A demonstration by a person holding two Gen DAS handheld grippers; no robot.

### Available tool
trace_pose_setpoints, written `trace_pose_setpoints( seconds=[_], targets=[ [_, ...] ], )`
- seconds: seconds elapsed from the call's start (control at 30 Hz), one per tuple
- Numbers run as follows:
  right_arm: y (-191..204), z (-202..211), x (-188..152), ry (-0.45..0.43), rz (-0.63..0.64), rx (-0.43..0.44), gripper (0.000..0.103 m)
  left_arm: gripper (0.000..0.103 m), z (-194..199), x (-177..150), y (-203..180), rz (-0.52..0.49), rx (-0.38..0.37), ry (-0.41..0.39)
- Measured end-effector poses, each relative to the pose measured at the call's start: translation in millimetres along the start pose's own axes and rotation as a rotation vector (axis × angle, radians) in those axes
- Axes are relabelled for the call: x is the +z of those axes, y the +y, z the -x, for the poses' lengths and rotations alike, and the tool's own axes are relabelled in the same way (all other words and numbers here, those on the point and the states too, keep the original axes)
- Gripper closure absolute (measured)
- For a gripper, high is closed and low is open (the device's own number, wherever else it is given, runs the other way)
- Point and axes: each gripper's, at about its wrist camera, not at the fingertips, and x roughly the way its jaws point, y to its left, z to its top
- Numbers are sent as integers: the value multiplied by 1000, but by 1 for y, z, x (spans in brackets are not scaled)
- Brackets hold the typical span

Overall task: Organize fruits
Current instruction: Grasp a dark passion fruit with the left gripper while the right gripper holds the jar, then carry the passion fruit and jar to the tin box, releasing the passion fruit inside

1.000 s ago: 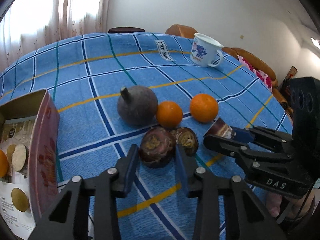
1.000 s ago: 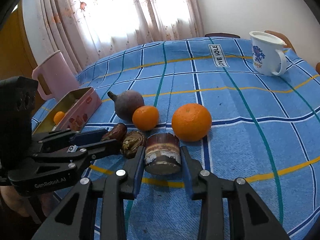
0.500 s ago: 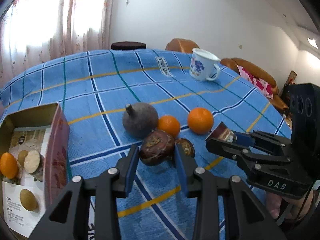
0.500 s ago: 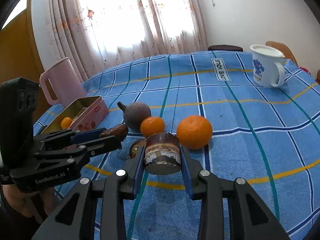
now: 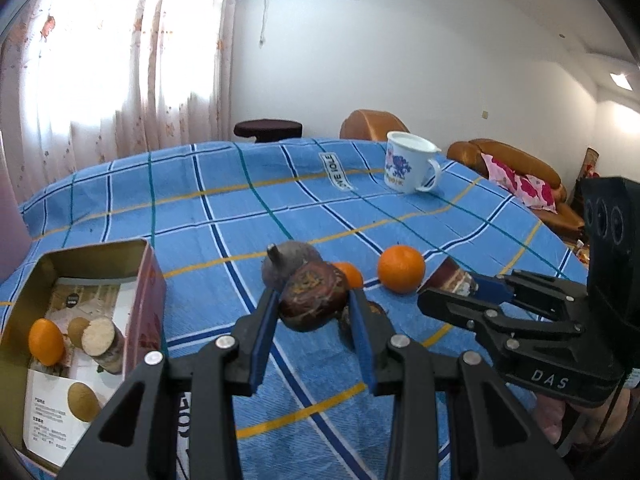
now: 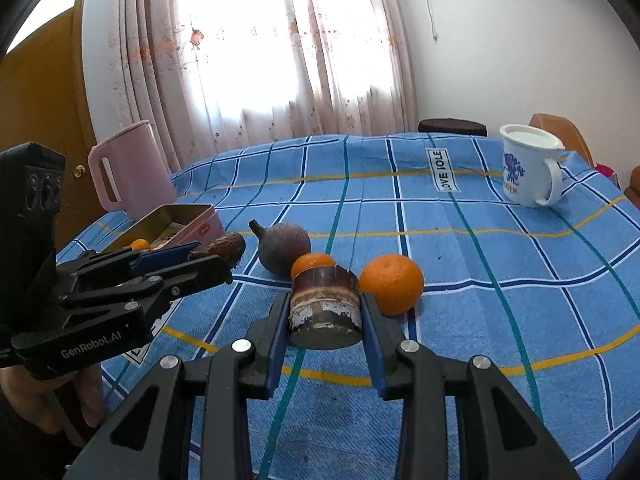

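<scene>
Left gripper (image 5: 314, 310) clamped on dark brown fruit (image 5: 313, 295), lifted off blue checked cloth (image 5: 224, 216). Right gripper (image 6: 325, 318) clamped on sugarcane stub (image 6: 325, 305), also raised. Beyond: two oranges (image 6: 391, 283), purple round fruit (image 6: 284, 247). Open tin (image 5: 86, 258) at left, holding fruit. Mug (image 6: 530, 170) far right.

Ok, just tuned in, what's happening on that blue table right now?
A person is sorting fruit with two handheld grippers. The left gripper is shut on a dark brown, rough-skinned fruit, held clear of the blue checked tablecloth. The right gripper is shut on a short sugarcane piece. Two oranges and a purple round fruit sit on the cloth. The open tin already holds an orange and cut pieces.
</scene>
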Motion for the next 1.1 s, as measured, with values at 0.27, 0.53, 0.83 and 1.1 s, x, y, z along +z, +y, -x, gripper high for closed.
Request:
trace_pose_setpoints(
  seconds=[0.27, 0.53, 0.83, 1.1],
  targets=[
    [7, 8, -1, -45, 40, -21, 67, 65, 10, 0, 0, 1, 23, -52],
    [13, 14, -3, -83, 78, -42, 67, 65, 18, -1, 0, 5, 45, -94],
    [19, 23, -5, -133, 111, -53, 67, 65, 26, -2, -1, 7, 68, -139],
    [26, 29, -7, -170, 143, -64, 67, 65, 32, -3, -4, -2, 89, -173]
  ],
)
